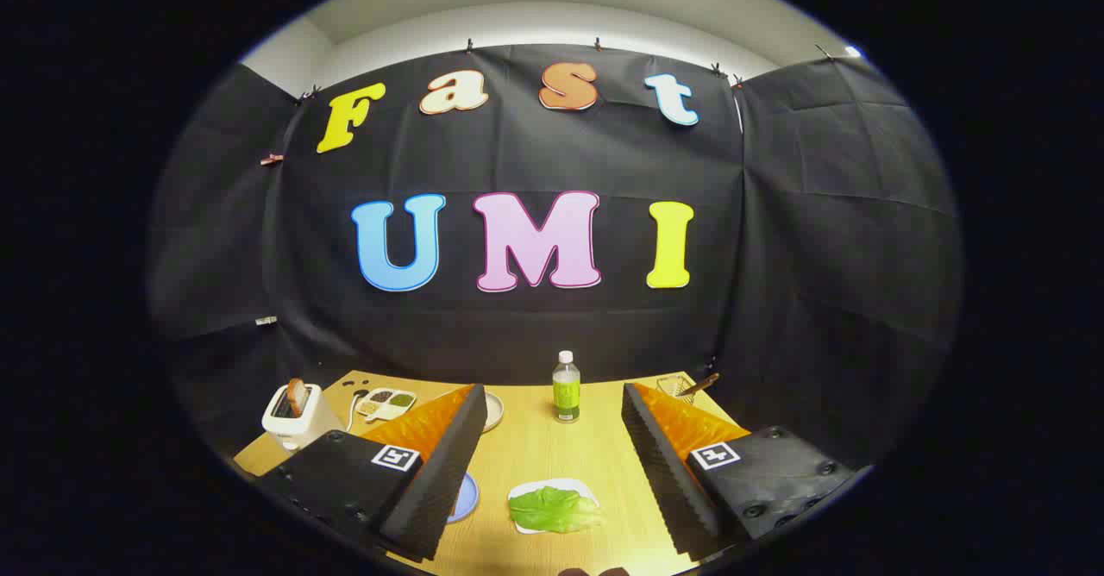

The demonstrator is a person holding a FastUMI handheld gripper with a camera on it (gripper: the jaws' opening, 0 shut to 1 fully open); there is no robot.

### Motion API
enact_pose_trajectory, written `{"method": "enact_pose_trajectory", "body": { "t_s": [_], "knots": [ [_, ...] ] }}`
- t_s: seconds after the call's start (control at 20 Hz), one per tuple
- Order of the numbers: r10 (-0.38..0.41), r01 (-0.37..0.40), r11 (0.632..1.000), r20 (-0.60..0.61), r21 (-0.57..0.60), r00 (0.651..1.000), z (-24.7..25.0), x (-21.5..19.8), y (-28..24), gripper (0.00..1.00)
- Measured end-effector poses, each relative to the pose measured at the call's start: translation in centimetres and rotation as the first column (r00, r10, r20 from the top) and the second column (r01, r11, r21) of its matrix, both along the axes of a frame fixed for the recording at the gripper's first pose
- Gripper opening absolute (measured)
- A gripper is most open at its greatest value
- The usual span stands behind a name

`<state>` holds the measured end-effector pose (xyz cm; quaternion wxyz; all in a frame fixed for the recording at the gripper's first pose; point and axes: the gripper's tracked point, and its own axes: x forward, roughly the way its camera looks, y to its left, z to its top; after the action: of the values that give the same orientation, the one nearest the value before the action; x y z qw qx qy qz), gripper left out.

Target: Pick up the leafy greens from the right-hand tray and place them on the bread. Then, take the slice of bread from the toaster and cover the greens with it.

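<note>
The leafy greens (556, 510) are lying on a white tray (526, 497) near the front edge of the tabletop (535, 447), between the fingers and low in the gap, probably set there so they can be reached first, while the slice of bread (297, 396) is standing upright in the toaster (289, 419) at the far left corner, waiting for the later step. The gripper (552, 455) is hanging well above the tabletop with its jaws spread wide, holding and touching nothing. A green bottle (566, 386) is standing beyond the fingers near the back edge, clear of the way down to the greens.
</note>
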<state>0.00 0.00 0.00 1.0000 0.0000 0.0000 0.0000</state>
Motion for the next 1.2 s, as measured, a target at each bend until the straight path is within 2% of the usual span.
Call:
{"method": "enact_pose_trajectory", "body": {
  "t_s": [0.6,0.95,1.2],
  "knots": [
    [-0.048,0.047,0.999,-0.029,-0.025,0.998,-1.1,-0.5,3.6,0.98],
    [-0.005,0.003,1.000,-0.085,-0.028,0.996,-3.4,0.9,4.3,0.98],
    [0.023,-0.028,0.999,-0.158,-0.031,0.987,-6.9,2.9,3.6,0.98]
  ]
}}
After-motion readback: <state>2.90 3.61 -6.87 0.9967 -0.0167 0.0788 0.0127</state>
